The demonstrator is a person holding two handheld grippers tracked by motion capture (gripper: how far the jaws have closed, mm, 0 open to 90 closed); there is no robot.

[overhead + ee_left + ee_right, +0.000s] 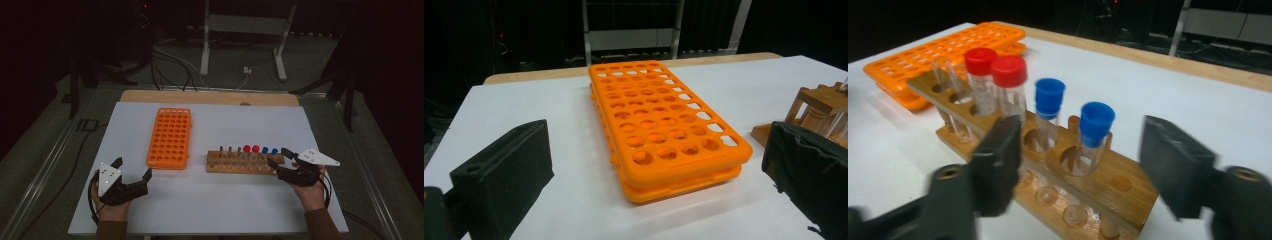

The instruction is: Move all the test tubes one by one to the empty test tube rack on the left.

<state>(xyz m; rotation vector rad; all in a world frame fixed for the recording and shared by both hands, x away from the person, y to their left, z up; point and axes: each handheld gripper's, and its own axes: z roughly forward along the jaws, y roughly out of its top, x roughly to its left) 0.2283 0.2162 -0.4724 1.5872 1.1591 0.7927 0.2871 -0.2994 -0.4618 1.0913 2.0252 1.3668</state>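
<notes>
My right claw stands half open, pads touching nothing. Just ahead between its jaws, an upright blue-capped clear plastic tube sits near the end of the long wooden rack, on the white bench.

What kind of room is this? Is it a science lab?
Probably a lab-style test bench. A wooden rack holds capped test tubes, an orange tube rack lies on the white table, and cables trail across the dark floor behind.

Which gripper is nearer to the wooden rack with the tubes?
Right. The right gripper is at the wooden rack's right end; the left gripper is far off, beyond the orange rack.
</notes>
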